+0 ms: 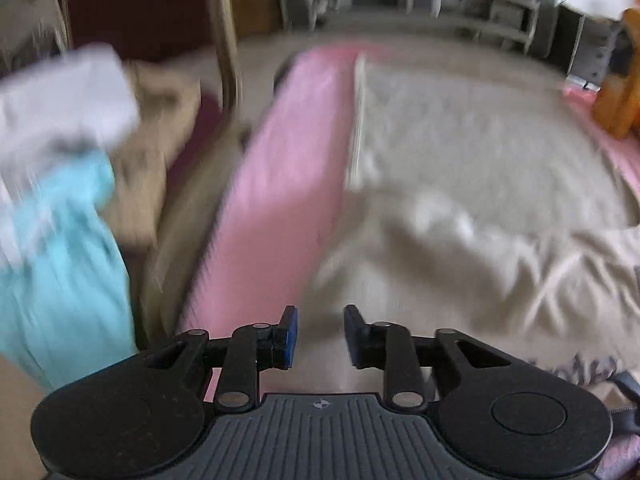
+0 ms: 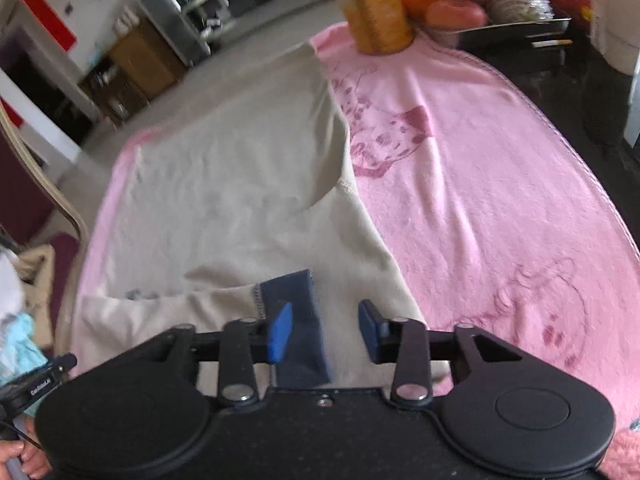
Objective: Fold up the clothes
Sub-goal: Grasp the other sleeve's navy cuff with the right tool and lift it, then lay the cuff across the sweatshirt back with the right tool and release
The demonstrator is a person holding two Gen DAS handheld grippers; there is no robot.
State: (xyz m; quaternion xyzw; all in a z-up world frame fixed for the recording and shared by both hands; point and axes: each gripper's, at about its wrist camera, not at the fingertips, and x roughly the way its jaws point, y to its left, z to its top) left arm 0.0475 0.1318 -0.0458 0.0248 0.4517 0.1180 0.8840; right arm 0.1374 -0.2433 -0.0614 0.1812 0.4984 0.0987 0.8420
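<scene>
Beige cotton shirt (image 2: 240,184) is lying across the pink fleece blanket (image 2: 480,168), mid-fold. Both grippers, left (image 1: 320,334) and right (image 2: 325,330), are hovering with fingers apart, gripping nothing. Next, probably: clamping the navy cuff (image 2: 298,292), lower centre.

Open tongs (image 1: 320,336), beige garment (image 1: 480,184), pink blanket (image 1: 280,168)

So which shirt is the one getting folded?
Find the big pink blanket with spotted dogs drawn on it. The beige shirt lies spread flat on its left half, below the open right claw. Unlike the clothes heaped beside the table, it has a navy cuff.
</scene>
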